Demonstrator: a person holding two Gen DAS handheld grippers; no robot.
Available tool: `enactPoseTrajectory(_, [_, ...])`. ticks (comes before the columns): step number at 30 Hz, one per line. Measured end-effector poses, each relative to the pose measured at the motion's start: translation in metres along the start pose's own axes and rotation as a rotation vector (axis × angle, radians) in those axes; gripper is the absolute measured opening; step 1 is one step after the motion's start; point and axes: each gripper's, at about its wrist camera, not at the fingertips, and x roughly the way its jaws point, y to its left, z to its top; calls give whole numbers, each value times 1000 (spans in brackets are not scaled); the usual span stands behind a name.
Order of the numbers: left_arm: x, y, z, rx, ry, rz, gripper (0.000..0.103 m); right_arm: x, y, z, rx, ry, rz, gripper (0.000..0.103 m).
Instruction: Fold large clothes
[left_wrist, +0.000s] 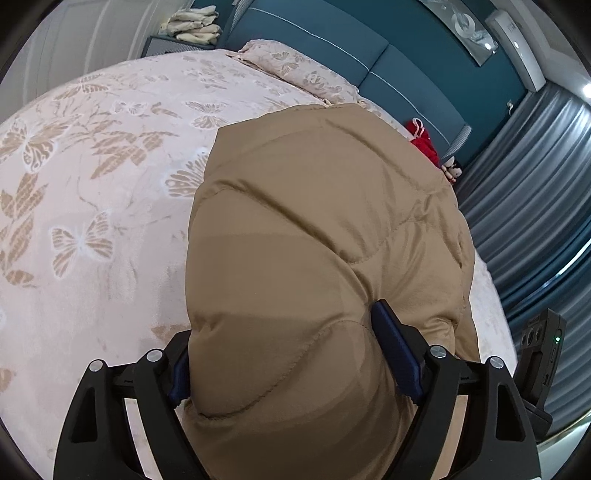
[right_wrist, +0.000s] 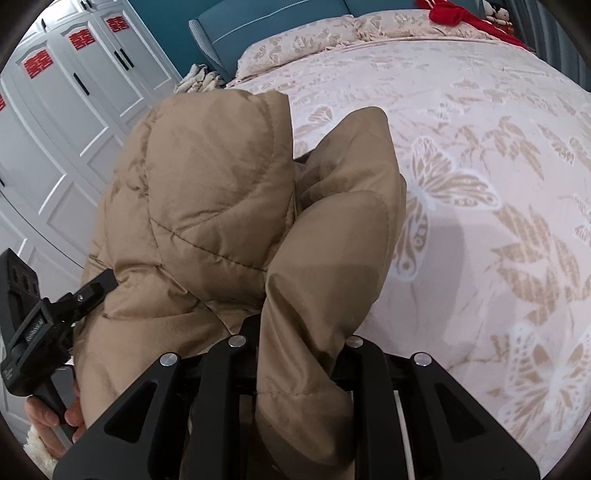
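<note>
My left gripper (left_wrist: 295, 354) clamps a thick bunch of the tan puffer jacket (left_wrist: 325, 229); my right gripper (right_wrist: 295, 354) pinches a thinner fold. The jacket hangs over the butterfly bedspread (left_wrist: 92, 184). The slick padding may slip free and unfold.

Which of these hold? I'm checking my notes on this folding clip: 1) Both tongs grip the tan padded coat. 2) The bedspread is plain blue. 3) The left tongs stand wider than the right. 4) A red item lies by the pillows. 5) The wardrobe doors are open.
1) True: the left tongs and right tongs both clamp the tan padded coat.
2) False: the bedspread is pale pink with tan butterflies.
3) True: they span a thick bunch; the right pinch a thin fold.
4) True: red item.
5) False: the wardrobe doors are closed.
</note>
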Motion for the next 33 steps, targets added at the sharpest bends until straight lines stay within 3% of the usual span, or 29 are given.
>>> enactPoseTrajectory(3, [4, -3, -2, 19, -13, 32, 87, 4, -5, -6, 1, -5, -18, 25])
enactPoseTrajectory(5, [2, -7, -2, 30, -15, 69, 89, 1, -9, -7, 16, -4, -34, 36])
enactPoseTrajectory(9, [-19, -36, -5, 149, -34, 254, 91, -22, -12, -8, 15, 10, -98, 45])
enactPoseTrajectory(10, [-31, -49, -9, 212, -56, 331, 90, -38, -10, -11, -3, -4, -138, 46])
enactPoseTrajectory(13, [-54, -71, -15, 288, -92, 455, 90, -78, 0, -18, -61, -83, -225, 45])
enactPoseTrajectory(15, [-76, -82, -18, 282, -126, 481, 90, -104, 11, -22, -94, -144, -238, 43])
enactPoseTrajectory(17, [-88, -90, -19, 273, -147, 503, 90, -126, 30, -24, -133, -187, -208, 24])
enactPoseTrajectory(20, [-86, -99, -19, 300, -152, 573, 89, -127, 55, -23, -188, -155, -157, 12])
enactPoseTrajectory(27, [-47, -98, -34, 319, -59, 632, 83, -71, 73, -33, -237, -66, -195, 10])
enactPoseTrajectory(33, [-29, -90, -50, 320, -70, 639, 84, -45, 68, -43, -243, -55, -231, 9])
